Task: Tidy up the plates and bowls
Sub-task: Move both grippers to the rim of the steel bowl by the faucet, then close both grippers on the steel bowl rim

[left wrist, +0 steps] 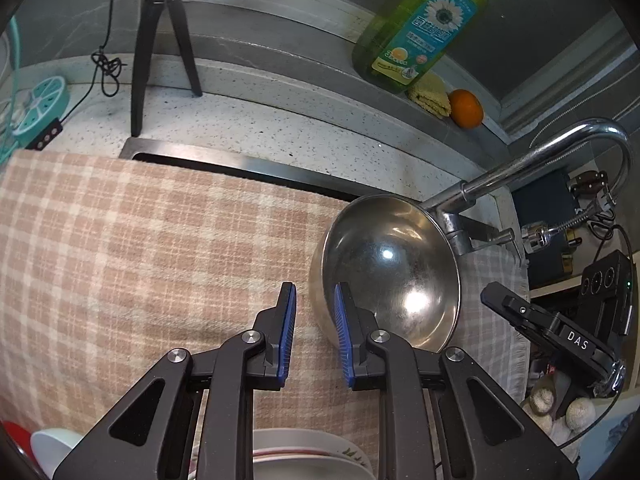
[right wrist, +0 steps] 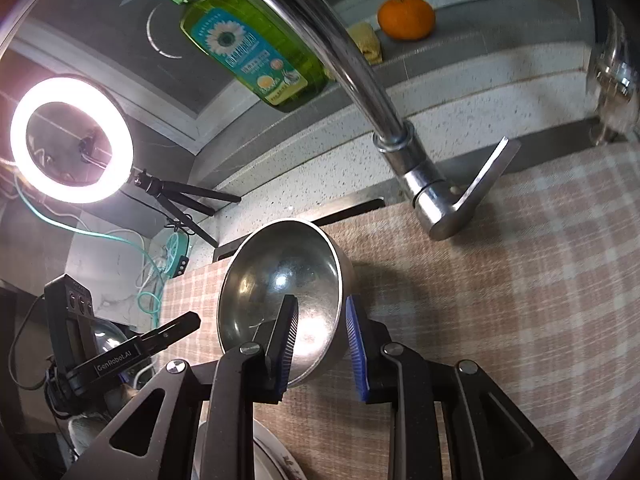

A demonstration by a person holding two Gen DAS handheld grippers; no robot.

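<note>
A steel bowl (left wrist: 390, 272) rests tilted on the checked cloth (left wrist: 140, 248) over the sink. My left gripper (left wrist: 315, 336) is open, its fingers straddling the bowl's near left rim. In the right wrist view the same bowl (right wrist: 280, 292) sits between the fingers of my right gripper (right wrist: 322, 344), which is open with one pad inside the bowl and one outside its right wall. White plates (left wrist: 304, 456) lie stacked below the left gripper, and they show in the right wrist view (right wrist: 276, 464) too. A white bowl (left wrist: 52, 448) sits at the lower left.
The chrome faucet (right wrist: 360, 92) arches above the bowl. A green soap bottle (left wrist: 420, 28), a yellow sponge (left wrist: 430, 94) and an orange (left wrist: 466, 108) stand on the back ledge. A tripod (left wrist: 160, 40) and ring light (right wrist: 72, 138) stand on the counter.
</note>
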